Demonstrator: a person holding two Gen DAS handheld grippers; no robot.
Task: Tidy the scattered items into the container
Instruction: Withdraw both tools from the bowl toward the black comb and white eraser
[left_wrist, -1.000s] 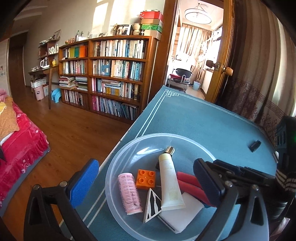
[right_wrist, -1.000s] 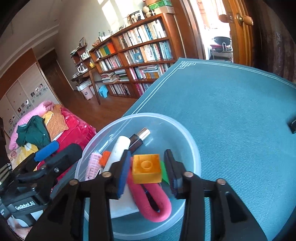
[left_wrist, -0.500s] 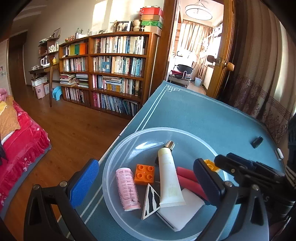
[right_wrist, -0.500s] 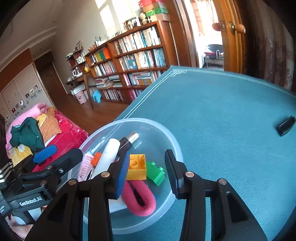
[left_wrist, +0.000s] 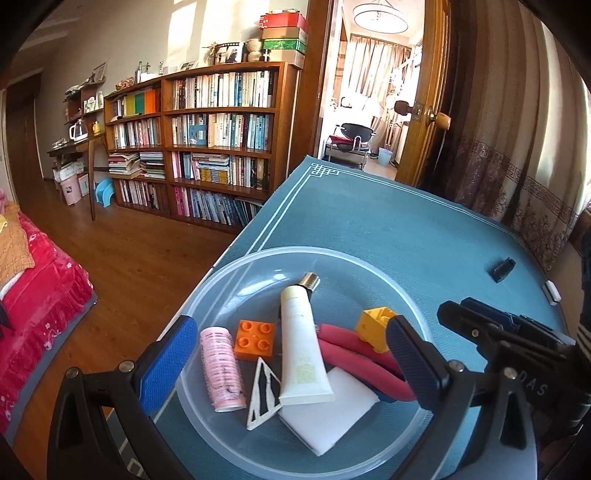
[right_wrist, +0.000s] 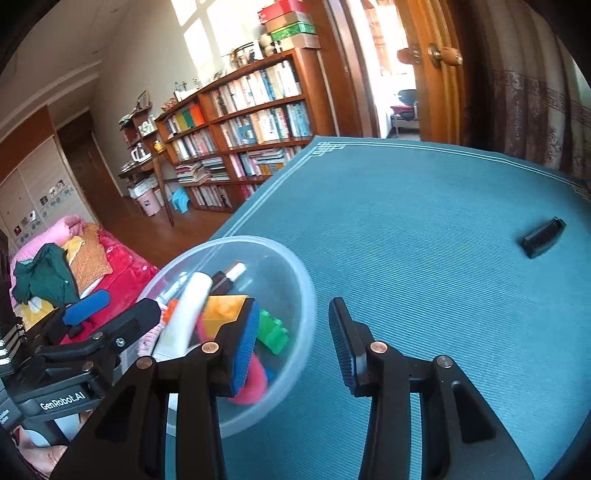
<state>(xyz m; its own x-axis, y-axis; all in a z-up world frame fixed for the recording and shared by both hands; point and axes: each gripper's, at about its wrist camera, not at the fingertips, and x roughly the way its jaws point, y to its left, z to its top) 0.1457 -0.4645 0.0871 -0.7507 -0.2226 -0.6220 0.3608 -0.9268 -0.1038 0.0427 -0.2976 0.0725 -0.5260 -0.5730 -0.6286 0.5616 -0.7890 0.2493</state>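
Note:
A clear plastic bowl (left_wrist: 295, 252) stands on the teal table. It holds a pink hair roller (left_wrist: 222, 369), an orange brick (left_wrist: 256, 338), a white tube (left_wrist: 301, 350), a red foam curler (left_wrist: 360, 360), a yellow brick (left_wrist: 373, 325), a white block (left_wrist: 328, 415) and a striped triangle (left_wrist: 262, 397). My left gripper (left_wrist: 291, 363) hangs open over the bowl's near side, holding nothing. My right gripper (right_wrist: 293, 345) is open and empty at the bowl's (right_wrist: 291, 258) right rim. The yellow brick (right_wrist: 221, 317) and a green brick (right_wrist: 273, 330) lie inside. A small black clip (right_wrist: 543, 238) lies apart on the table.
A small white piece (left_wrist: 551, 292) lies near the black clip (left_wrist: 502, 269) at the table's right side. The table's left edge drops to a wooden floor, with a bookcase (left_wrist: 207, 147) beyond and a red bed (left_wrist: 33, 295) on the left. Curtains hang behind the table.
My right gripper has opened wider, let the yellow brick drop into the bowl, and drawn back toward the right rim. The left gripper has hardly moved.

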